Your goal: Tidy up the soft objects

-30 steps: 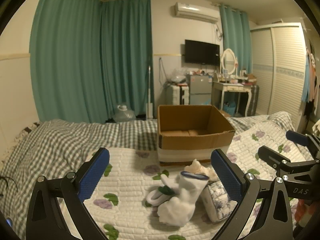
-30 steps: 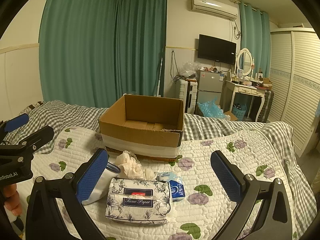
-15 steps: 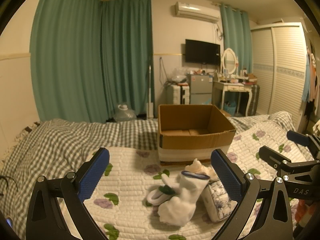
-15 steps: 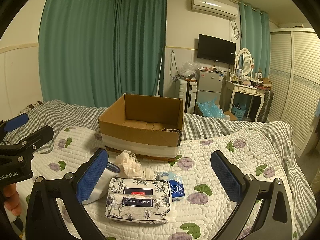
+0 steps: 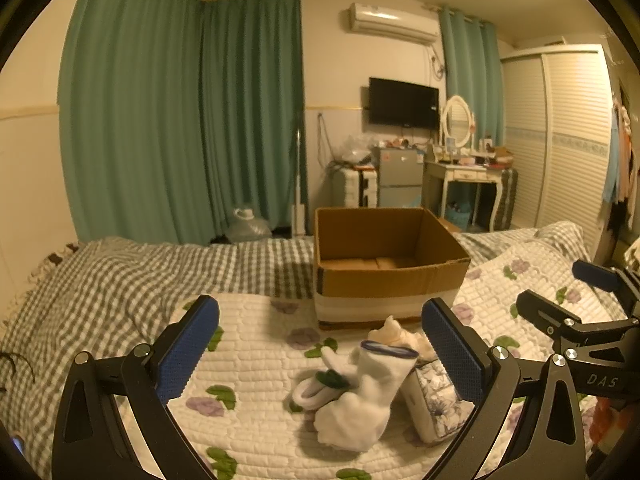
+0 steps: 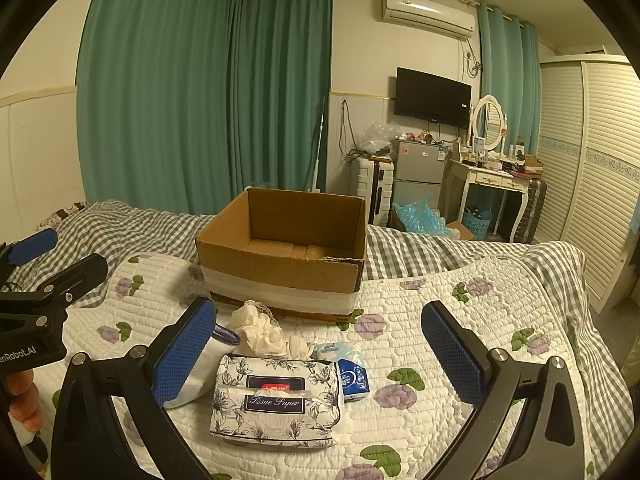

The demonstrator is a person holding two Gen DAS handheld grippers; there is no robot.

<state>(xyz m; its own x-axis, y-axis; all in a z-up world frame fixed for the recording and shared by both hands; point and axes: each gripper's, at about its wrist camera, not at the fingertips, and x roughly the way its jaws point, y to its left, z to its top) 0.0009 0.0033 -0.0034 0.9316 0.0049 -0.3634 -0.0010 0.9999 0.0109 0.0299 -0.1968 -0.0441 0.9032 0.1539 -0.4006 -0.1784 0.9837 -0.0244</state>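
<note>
On the flowered quilt lies a small heap of soft things. White socks (image 5: 360,396) sit in front of my open left gripper (image 5: 320,340), a little below its fingers. Beside them are a floral tissue pack (image 5: 432,400) and a crumpled cream cloth (image 5: 396,336). My right gripper (image 6: 318,324) is open and hovers above the same floral tissue pack (image 6: 280,400), with a small blue tissue packet (image 6: 350,372), the cream cloth (image 6: 260,328) and a white sock (image 6: 204,372) partly hidden behind its left finger. An open cardboard box (image 6: 280,276) stands just beyond the heap and looks empty.
The quilt (image 6: 460,320) lies over a grey checked blanket (image 5: 120,280) on a bed. Each gripper shows in the other's view: right gripper (image 5: 564,296), left gripper (image 6: 60,258) with a hand (image 6: 20,396). Green curtains, a fridge, a dressing table and a wardrobe (image 6: 600,184) stand behind.
</note>
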